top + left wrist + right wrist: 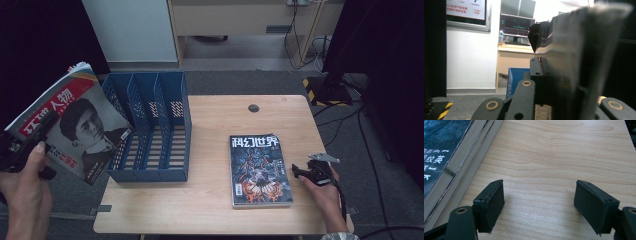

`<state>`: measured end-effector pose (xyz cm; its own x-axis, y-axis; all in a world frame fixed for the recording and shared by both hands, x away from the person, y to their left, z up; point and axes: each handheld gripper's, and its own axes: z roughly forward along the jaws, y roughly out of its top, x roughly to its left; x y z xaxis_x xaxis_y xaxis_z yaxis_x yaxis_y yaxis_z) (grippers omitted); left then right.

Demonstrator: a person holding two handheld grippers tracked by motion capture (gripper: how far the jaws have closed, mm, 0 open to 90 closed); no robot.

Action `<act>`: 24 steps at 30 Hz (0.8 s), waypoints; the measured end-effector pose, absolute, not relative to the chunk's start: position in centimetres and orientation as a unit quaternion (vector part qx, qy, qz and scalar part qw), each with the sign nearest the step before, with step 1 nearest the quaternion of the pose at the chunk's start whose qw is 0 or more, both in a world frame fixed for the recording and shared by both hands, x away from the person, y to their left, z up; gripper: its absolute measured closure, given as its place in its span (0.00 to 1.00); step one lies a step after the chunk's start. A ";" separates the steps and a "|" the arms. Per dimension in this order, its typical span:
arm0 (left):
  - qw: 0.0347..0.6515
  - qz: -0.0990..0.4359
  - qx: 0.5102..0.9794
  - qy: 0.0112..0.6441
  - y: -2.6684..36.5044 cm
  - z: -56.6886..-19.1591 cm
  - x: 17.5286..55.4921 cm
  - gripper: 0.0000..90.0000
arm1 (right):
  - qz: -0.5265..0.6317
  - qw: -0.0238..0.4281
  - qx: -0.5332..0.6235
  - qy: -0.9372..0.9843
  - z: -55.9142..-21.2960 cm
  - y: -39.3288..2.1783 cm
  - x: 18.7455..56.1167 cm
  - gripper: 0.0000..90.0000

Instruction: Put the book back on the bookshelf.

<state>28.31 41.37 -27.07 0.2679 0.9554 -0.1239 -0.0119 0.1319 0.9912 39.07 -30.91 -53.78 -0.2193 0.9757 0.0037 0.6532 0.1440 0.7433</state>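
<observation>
My left gripper (22,145) is shut on the lower edge of a magazine (75,125) with a red title band and a portrait cover, held tilted in the air left of the table. In the left gripper view the magazine (579,62) stands edge-on between the jaws of that gripper (549,75). A blue three-slot file rack (150,130) stands on the left part of the wooden table (220,125). A stack of dark-covered magazines (260,170) lies flat at the right. Just right of this stack (449,157), my right gripper (300,172) rests open, with only bare wood between its jaws (539,205).
The rack's slots hold nothing, and its blue wall (517,75) shows past the held magazine. A round cable hole (253,108) sits near the table's far edge. Behind the table are a cabinet, cables and a yellow-black striped floor base (320,87).
</observation>
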 end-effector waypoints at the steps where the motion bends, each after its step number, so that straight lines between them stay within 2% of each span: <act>1: 0.600 0.403 0.521 0.454 41.4 -27.0 28.4 0.96 | 0.319 0.253 0.571 0.713 -53.8 -30.9 39.1 0.27; 24: 0.593 0.402 0.501 0.486 41.2 -27.3 32.5 0.96 | 0.319 0.253 0.571 0.713 -53.8 -30.8 39.1 0.27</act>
<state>32.52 41.18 -27.25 0.2047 0.9636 -0.1722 0.0100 0.1738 0.9847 39.13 -30.79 -53.78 -0.2204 0.9754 0.0043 0.6528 0.1442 0.7437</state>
